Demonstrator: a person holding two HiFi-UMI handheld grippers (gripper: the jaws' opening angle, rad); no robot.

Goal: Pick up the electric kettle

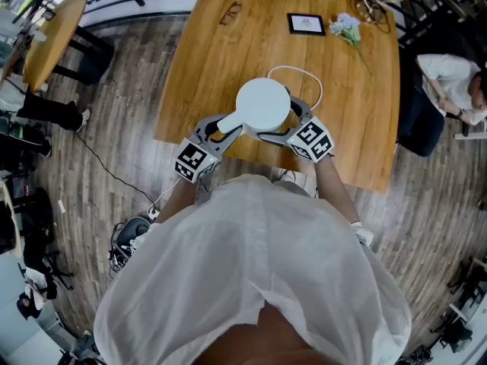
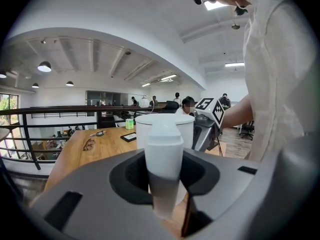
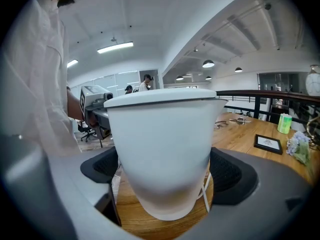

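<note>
Grasp step of the pick-up; lift judged not yet clearly begun. Working on the white electric kettle [image 1: 262, 103], upright over the wooden desk [image 1: 365, 112], just beside that desk's near edge. Resting on the wood or barely clear of it: cannot tell from any view.

Left of the kettle: left gripper [image 1: 222, 130] closed on the handle [image 2: 163, 149], dark fingers [image 2: 133, 174] pressed against both sides of it in the left gripper view. Right of the kettle: right gripper [image 1: 284, 125] clamped across the round body, pads snug against either flank in the right gripper view, no gap to be seen.

Behind the kettle: a white cord [image 1: 308, 78] looped on the desk and running in to the kettle's foot. Further beyond the kettle, well apart: a small picture frame [image 1: 306, 23], out of the way.

Next, by judgement:
- Raise both hands together, straight up, holding the kettle level.
- Rely on the handle grip as the main support.
- Treat the smooth body as likely to slip between the right-hand pads, so steady there rather than carry.
- Mind the cord: allow slack, and stop at any tug.
- Avoid twisting one hand against the other, for fear of prying the handle loose.
</note>
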